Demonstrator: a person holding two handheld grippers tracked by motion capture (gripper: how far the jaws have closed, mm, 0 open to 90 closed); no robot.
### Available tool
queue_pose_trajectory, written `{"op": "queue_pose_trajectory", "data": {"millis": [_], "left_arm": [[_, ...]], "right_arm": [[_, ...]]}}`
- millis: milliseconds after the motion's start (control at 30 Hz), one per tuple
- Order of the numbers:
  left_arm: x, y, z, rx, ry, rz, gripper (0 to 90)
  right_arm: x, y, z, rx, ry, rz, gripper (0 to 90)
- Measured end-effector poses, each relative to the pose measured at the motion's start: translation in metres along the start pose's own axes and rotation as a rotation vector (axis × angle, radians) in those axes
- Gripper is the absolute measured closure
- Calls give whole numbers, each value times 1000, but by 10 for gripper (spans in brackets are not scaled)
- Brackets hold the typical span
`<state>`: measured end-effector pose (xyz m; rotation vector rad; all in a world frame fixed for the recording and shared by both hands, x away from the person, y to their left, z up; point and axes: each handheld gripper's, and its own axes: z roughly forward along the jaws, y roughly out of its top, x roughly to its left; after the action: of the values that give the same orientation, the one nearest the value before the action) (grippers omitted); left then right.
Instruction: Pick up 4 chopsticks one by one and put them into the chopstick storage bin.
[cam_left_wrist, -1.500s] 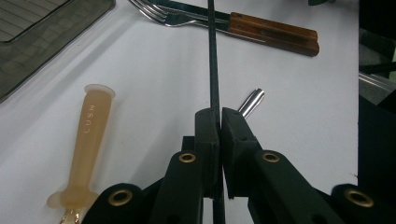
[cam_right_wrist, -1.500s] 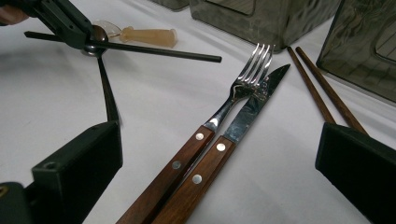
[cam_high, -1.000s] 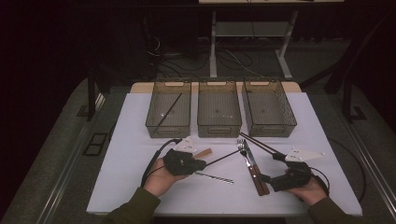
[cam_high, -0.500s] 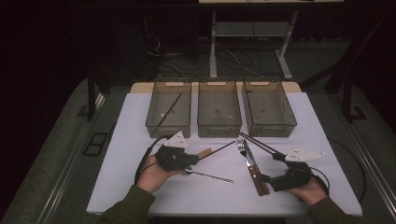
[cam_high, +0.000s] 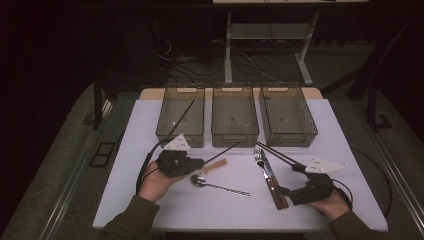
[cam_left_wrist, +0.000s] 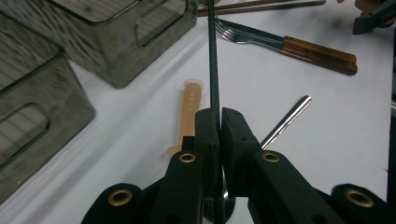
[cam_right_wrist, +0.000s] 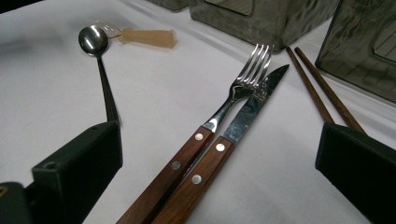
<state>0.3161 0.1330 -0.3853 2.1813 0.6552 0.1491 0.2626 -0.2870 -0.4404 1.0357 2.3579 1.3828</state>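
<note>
Left gripper (cam_high: 200, 162) pressed together on black chopstick (cam_high: 225, 151), pinched near its end; stick tip directed toward middle bin (cam_high: 235, 131) at far edge of white table (cam_high: 150, 200). Compared with a second ago, stick is lifted off surface and carried farther from near edge, toward bins; pickup judged complete, transfer under way. Second black chopstick (cam_high: 182, 117) noted leaning in left bin (cam_high: 172, 132), likely destination. Right gripper (cam_right_wrist: 219, 186) spread wide, nothing held, parked astride fork (cam_right_wrist: 233, 100) and knife (cam_right_wrist: 243, 121). Spoon (cam_high: 220, 186) left lying near front edge.

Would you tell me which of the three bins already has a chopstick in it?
The left bin: one dark chopstick lies inside; the other two look empty.
</note>
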Motion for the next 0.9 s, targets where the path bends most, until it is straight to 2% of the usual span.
{"op": "queue_pose_trajectory", "data": {"millis": [500, 567, 900], "left_arm": [[15, 4, -9, 1, 51, -20, 858], [19, 7, -12, -7, 54, -36, 858], [39, 18, -19, -30, 88, -59, 858]], "right_arm": [[0, 0, -1, -7, 2, 10, 4], [0, 0, -1, -13, 5, 16, 4], [-1, 0, -1, -15, 3, 20, 4]]}}
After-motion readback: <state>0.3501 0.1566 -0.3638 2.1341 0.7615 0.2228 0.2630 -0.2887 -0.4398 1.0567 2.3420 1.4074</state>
